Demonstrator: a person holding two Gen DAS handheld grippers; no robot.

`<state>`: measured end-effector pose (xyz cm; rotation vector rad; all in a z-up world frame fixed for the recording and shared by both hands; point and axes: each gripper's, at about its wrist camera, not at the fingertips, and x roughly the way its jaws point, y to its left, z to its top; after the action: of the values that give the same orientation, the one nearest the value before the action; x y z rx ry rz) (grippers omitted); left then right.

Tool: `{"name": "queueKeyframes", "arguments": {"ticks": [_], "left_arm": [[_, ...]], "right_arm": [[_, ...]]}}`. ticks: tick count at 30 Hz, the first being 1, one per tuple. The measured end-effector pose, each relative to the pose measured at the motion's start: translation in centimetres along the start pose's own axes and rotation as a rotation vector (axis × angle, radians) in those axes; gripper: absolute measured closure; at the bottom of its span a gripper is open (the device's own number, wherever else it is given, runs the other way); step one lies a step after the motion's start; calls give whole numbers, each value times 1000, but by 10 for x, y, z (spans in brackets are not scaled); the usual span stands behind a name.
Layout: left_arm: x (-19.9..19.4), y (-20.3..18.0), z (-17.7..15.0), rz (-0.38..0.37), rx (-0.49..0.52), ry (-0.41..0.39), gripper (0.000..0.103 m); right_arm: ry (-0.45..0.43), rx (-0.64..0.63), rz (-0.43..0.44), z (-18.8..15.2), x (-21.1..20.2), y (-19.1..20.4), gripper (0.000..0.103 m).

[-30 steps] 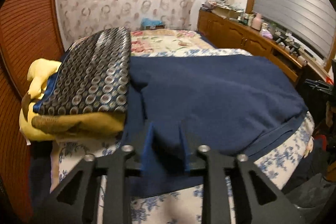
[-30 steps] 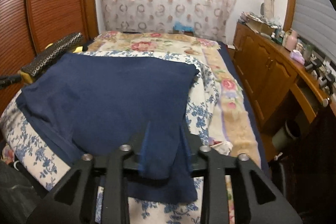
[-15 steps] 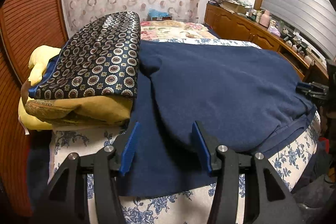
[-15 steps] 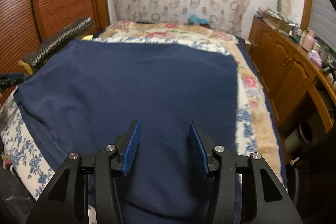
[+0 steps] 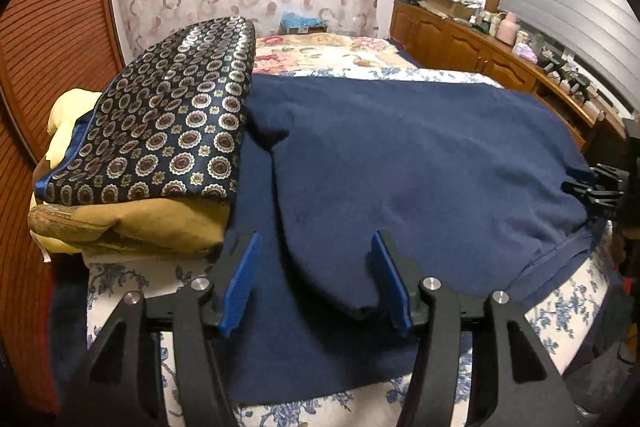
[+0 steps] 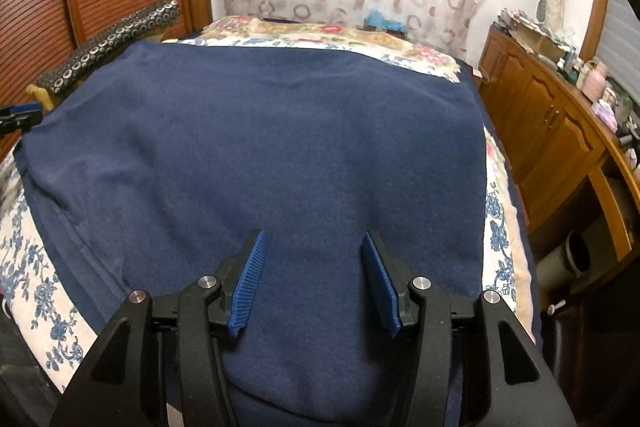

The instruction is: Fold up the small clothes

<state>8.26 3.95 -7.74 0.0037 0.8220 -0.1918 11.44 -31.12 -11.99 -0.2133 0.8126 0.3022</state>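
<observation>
A navy garment lies folded over on the flower-print bed sheet. Its rounded folded edge sits just ahead of my left gripper, whose jaws are opening; the blue pads stand apart and press on nothing. My right gripper hovers over the garment's near right part, open, its pads clear of the cloth. The right gripper's tips show at the garment's far right edge in the left wrist view. The left gripper's tips show at the left edge of the right wrist view.
A folded pile of dark medallion-print cloth on yellow cushions lies against the garment's left side. Wooden cabinets with clutter on top run along the right. A slatted wooden wall is on the left.
Both grippers held pinched navy cloth a second ago; both have let go and opened. The garment now lies folded flat on the bed, and both grippers have sunk closer to it.
</observation>
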Motion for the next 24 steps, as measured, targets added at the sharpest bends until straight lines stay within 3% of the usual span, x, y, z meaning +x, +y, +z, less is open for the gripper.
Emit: {"name": "queueKeyframes", "arguments": {"ticks": [9,24], "left_arm": [[15,15,-10,47,-29,48,46],[17,26,-27,36,-34,57,43]], "right_arm": [[1,15,13,1,0,-4,50],[3,14,18,1,1,-4,47]]}}
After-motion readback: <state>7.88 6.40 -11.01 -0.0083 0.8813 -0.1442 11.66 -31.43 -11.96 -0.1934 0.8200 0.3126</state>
